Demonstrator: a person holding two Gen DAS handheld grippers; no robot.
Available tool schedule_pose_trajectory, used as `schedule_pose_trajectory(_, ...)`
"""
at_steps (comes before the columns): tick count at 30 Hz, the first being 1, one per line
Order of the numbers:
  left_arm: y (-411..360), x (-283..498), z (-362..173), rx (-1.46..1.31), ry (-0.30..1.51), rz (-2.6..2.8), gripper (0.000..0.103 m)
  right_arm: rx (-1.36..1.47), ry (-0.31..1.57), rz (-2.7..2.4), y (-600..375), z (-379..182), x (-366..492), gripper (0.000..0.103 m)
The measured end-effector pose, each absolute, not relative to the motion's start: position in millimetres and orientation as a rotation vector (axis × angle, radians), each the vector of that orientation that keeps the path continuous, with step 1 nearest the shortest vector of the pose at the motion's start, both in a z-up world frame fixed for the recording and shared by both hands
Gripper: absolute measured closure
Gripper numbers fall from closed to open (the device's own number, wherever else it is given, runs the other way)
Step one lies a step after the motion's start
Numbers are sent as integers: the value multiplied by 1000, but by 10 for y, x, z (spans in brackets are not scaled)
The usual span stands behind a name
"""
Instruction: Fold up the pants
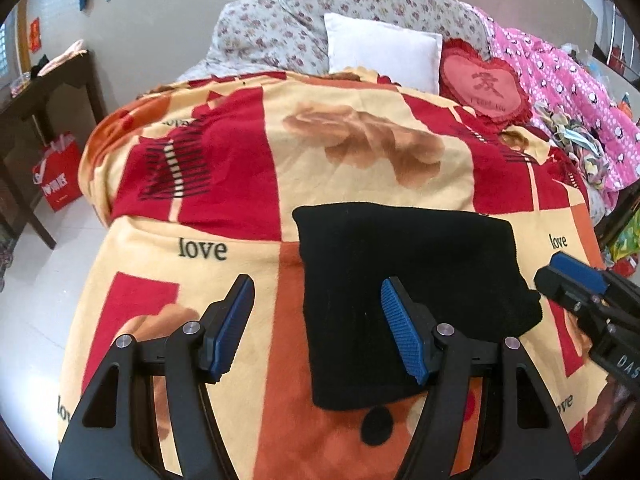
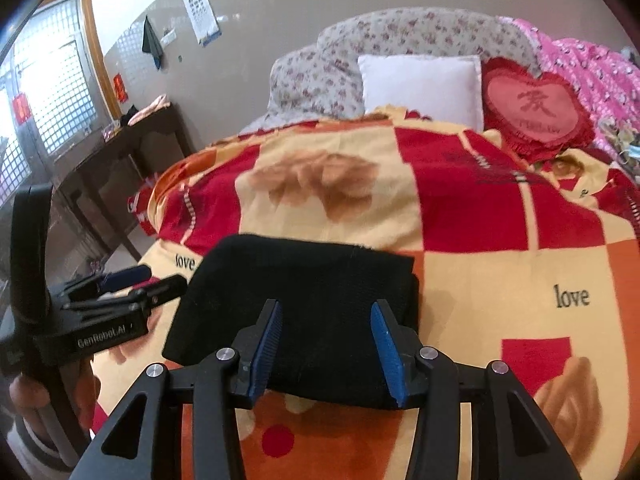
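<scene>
Black pants lie folded into a compact rectangle on a red, cream and orange blanket printed with "love", at lower centre of both views, the long axis running from the near edge of the bed towards the pillows. The left gripper hangs above the fold's left edge, jaws wide apart and empty. The right gripper hovers over the near end of the pants, jaws partly open, holding nothing. Only the left wrist view shows a red shopping bag on the floor at left, its contents unclear; only the right wrist view shows the barred window at upper left and fingers on the left gripper's handle.
</scene>
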State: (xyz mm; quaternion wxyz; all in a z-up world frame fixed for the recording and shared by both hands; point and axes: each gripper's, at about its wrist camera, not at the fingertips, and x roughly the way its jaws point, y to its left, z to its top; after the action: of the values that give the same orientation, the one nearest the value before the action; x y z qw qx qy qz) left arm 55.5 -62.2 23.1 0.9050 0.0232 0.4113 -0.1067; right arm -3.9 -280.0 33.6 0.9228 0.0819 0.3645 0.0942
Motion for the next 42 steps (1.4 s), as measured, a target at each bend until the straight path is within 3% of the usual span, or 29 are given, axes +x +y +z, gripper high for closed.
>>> schedule_pose_trajectory(15,-759,114,401,68,760,-191,37,168,723,151,-2826,465,-274,56)
schedule_pose_trajectory(42,-810,104,310,94,765,-170,37,167,764,169,-2731,372,-259,56)
